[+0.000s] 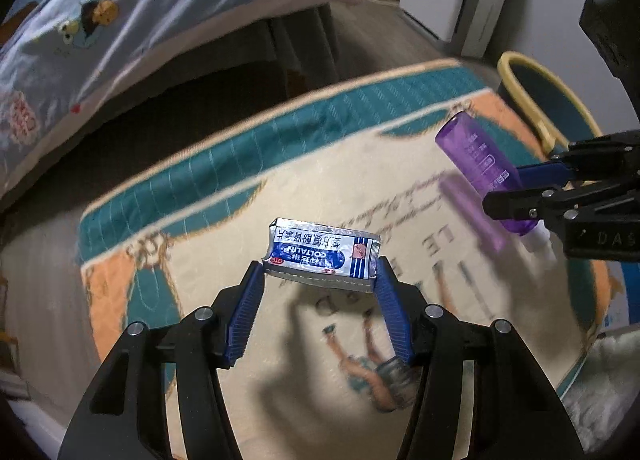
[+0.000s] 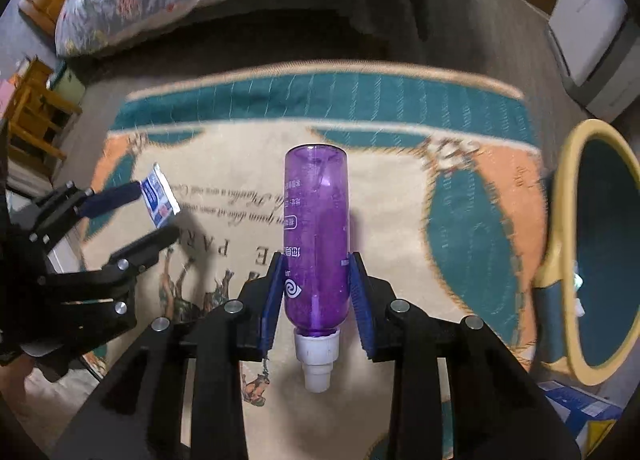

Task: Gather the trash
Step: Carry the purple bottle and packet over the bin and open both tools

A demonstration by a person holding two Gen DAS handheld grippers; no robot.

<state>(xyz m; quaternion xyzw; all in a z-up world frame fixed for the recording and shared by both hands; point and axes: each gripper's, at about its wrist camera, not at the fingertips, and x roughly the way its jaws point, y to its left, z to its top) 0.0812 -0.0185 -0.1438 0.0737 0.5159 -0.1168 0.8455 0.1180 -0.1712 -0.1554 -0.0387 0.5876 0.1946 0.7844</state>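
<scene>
The left gripper [image 1: 320, 272] holds a blue-and-white medicine sachet [image 1: 322, 256] clamped between its blue-padded fingers [image 1: 244, 316], the sachet's two short ends pressed against the pads. The sachet hangs clear above the rug [image 1: 280, 187], over the cream middle of the printed field, and casts a shadow on it. The right gripper [image 2: 316, 284] has its fingers [image 2: 362, 300] clenched on a purple plastic bottle [image 2: 316, 232], gripping the lower body just above the white neck [image 2: 318, 356]; the neck points back toward the gripper and the bottle's base points toward the teal border at the rug's far edge. The bottle is likewise raised off the rug. A dark bin with a yellow rim [image 2: 560, 244] stands at the rug's right edge, beside the right gripper. A bed with a patterned cover [image 1: 120, 19] lies beyond the rug's far edge.
</scene>
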